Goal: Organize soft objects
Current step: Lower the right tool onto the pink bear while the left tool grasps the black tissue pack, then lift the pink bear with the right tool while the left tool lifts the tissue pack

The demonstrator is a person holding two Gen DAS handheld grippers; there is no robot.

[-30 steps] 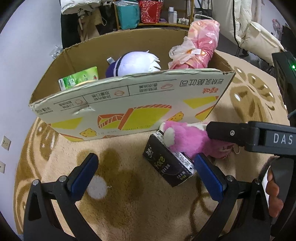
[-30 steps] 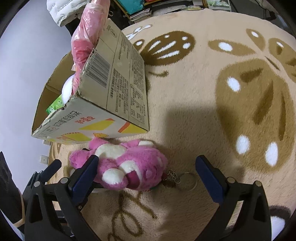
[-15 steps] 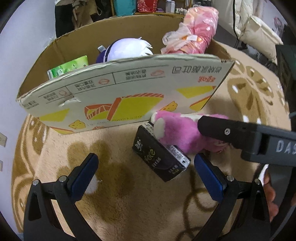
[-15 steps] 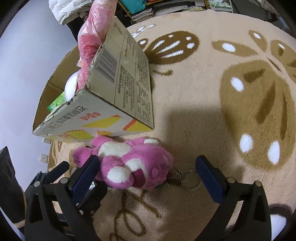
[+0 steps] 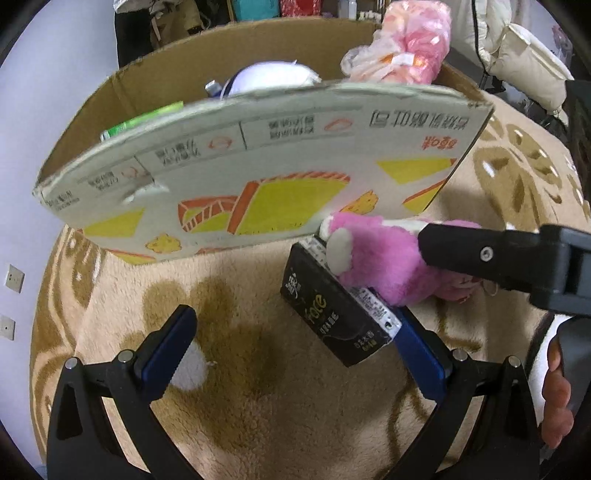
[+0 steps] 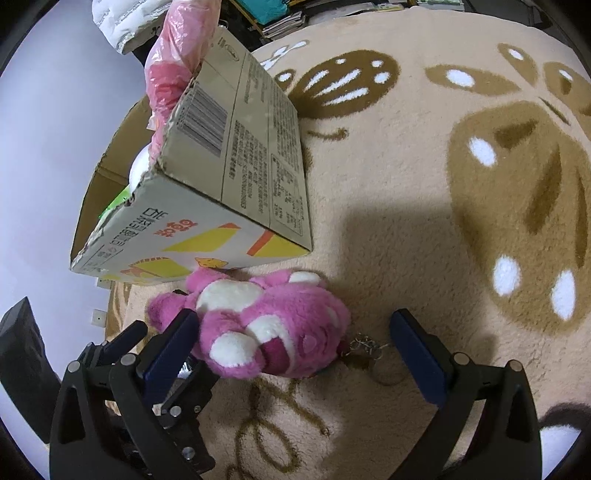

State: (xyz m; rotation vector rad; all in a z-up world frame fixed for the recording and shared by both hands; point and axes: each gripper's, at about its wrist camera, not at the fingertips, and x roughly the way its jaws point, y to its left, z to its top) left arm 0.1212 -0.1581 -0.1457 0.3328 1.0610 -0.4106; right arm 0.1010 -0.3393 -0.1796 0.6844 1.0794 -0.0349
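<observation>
A pink and white plush bear [image 6: 273,328] with a keyring lies on the carpet against the front of an open cardboard box [image 6: 236,192]. It also shows in the left wrist view [image 5: 384,266], resting on a black tissue pack [image 5: 332,314]. My right gripper [image 6: 295,350] is open, its left finger touching the bear's side, the bear between the fingers. My left gripper [image 5: 295,350] is open, its right finger beside the tissue pack. The box [image 5: 258,177] holds a purple-white plush [image 5: 269,75], a green pack [image 5: 144,122] and a pink bagged item [image 5: 402,48].
A beige carpet with brown flower patterns [image 6: 443,184] covers the floor. Shelves and clothes [image 5: 258,11] stand behind the box. A white padded item [image 5: 524,66] lies at the far right. A wall with sockets [image 5: 14,277] is at the left.
Both grippers have moved forward toward the box. The bear and the tissue pack now sit closer, further in between the fingers. Both stay open.
</observation>
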